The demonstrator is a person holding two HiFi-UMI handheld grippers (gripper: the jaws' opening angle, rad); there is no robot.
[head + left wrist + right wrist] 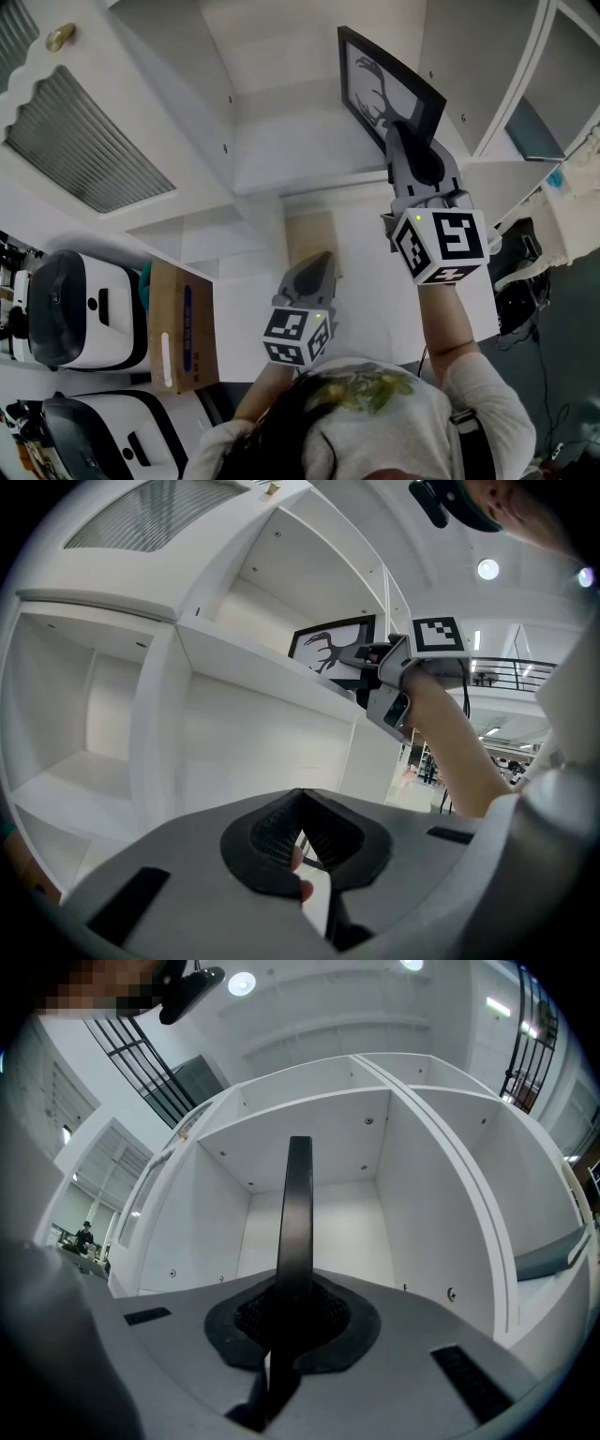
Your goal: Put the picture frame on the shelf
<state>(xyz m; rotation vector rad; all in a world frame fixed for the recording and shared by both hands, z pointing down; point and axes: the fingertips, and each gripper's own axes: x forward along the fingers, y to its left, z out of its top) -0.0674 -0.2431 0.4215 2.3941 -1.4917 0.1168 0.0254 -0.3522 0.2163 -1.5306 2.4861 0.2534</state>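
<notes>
Picture frame (pixel 386 86) black, deer silhouette on white; shelf (pixel 281 155) white.

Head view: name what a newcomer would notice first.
The black picture frame with a deer silhouette stands out, clamped edge-on in the right gripper before an open compartment of the white shelf. Lower down, the left gripper hangs shut and empty.

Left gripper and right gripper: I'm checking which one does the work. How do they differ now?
The right gripper is shut on the picture frame; the left gripper is shut on nothing. The right gripper is raised to the shelf; the left gripper hangs lower, short of it. Both carry marker cubes.
</notes>
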